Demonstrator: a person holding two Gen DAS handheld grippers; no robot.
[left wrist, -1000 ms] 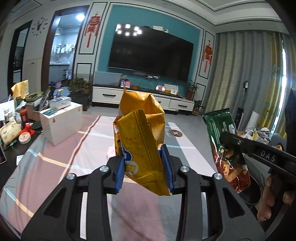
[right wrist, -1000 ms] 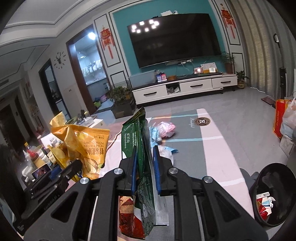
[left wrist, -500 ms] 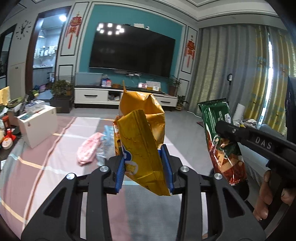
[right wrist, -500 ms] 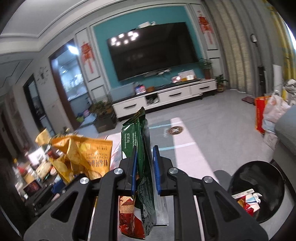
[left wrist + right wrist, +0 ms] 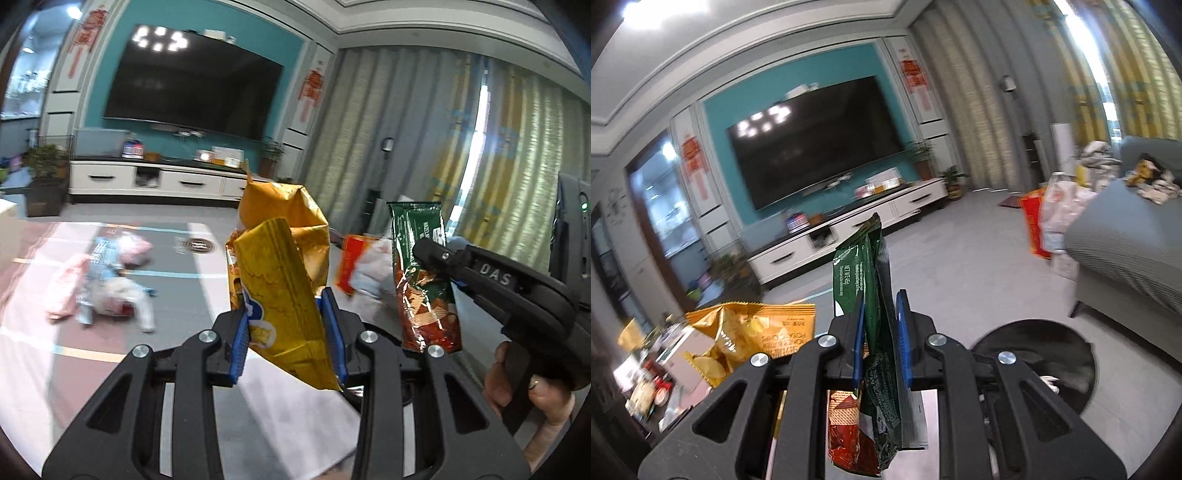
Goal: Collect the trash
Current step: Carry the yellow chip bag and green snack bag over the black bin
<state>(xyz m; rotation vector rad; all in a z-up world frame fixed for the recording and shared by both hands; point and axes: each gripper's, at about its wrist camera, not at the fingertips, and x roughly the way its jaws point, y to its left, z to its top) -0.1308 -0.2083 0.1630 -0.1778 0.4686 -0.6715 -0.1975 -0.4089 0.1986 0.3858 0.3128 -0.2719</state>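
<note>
two grippers pinch bags: the left gripper (image 5: 288, 332) squeezes a yellow chip bag (image 5: 284, 280), the right gripper (image 5: 881, 339) a green snack bag (image 5: 871, 295), near a black bin (image 5: 1052, 354).

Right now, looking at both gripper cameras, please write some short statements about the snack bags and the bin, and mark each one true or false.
1. The left gripper is shut on the yellow chip bag. True.
2. The right gripper is open with nothing in it. False: it clamps the green snack bag.
3. The black trash bin stands on the floor near the grey sofa. True.
4. The TV shows a program. False: its screen is dark.
</note>
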